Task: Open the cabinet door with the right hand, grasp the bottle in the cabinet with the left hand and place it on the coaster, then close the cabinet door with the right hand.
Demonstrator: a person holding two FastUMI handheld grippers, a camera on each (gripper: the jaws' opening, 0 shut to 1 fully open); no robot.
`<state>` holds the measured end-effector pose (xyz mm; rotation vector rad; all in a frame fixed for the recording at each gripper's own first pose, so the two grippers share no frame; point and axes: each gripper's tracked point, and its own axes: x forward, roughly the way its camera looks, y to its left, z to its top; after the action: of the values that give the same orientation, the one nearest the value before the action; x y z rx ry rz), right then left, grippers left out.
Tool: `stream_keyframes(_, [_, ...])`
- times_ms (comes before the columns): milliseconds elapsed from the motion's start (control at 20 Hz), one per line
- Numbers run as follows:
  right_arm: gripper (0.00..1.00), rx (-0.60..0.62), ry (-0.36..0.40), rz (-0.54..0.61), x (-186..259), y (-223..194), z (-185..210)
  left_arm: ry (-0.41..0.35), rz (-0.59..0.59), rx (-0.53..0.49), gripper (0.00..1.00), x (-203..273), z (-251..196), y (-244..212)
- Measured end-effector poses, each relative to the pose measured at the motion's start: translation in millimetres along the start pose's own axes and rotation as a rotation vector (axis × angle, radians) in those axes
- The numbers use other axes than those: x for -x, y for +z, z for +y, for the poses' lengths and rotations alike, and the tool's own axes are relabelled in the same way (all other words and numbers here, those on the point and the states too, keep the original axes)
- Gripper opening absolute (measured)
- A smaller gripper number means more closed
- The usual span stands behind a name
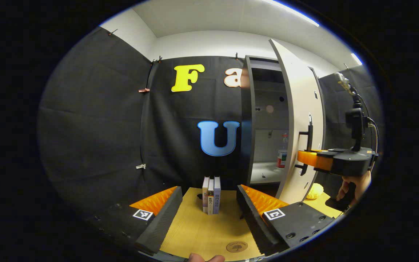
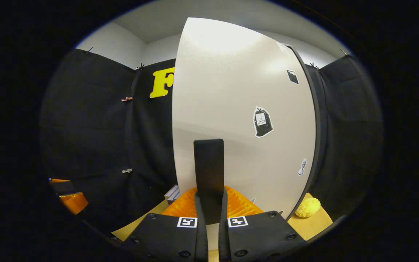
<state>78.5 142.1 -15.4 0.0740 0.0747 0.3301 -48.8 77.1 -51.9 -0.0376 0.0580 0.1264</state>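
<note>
The cabinet door [image 1: 300,120] stands partly open, swung out toward the camera in the left gripper view; behind it the cabinet [image 1: 264,120] shows its shelves, and the bottle [image 1: 282,151] stands upright on the lower shelf, near the door's edge; the right tongs [image 2: 210,203] are clamped on the door's dark handle [image 2: 208,171], both fingers pressing its sides in the right gripper view, and the same tongs appear at the right of the left gripper view, held by a hand [image 1: 353,187]; the left tongs [image 1: 209,209] hang open and empty above the counter [image 1: 202,233], fingers well apart; between those fingers, farther back, a few books [image 1: 211,194] stand upright; the round coaster [image 1: 236,246] lies flat on the counter close to the near edge, bare; a yellow lump [image 2: 307,207] sits on the counter just beside the foot of the door.
</note>
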Motion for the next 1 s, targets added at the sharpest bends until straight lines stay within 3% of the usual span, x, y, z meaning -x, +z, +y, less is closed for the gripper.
stream_keyframes(350, [0.15,0.026,-0.018,0.0,53.0,6.2,-37.0,-0.045,-0.012,-0.007,0.95,-6.9,-37.8,6.7])
stream_keyframes(800, [0.14,0.067,-0.186,-0.009,109.2,12.4,-117.2,-0.122,-0.096,0.017,0.92,-16.0,-97.2,30.9])
stream_keyframes(1000, [0.13,0.068,-0.226,-0.047,124.5,25.5,-143.3,-0.145,-0.1,-0.008,0.94,-22.6,-119.8,32.6])
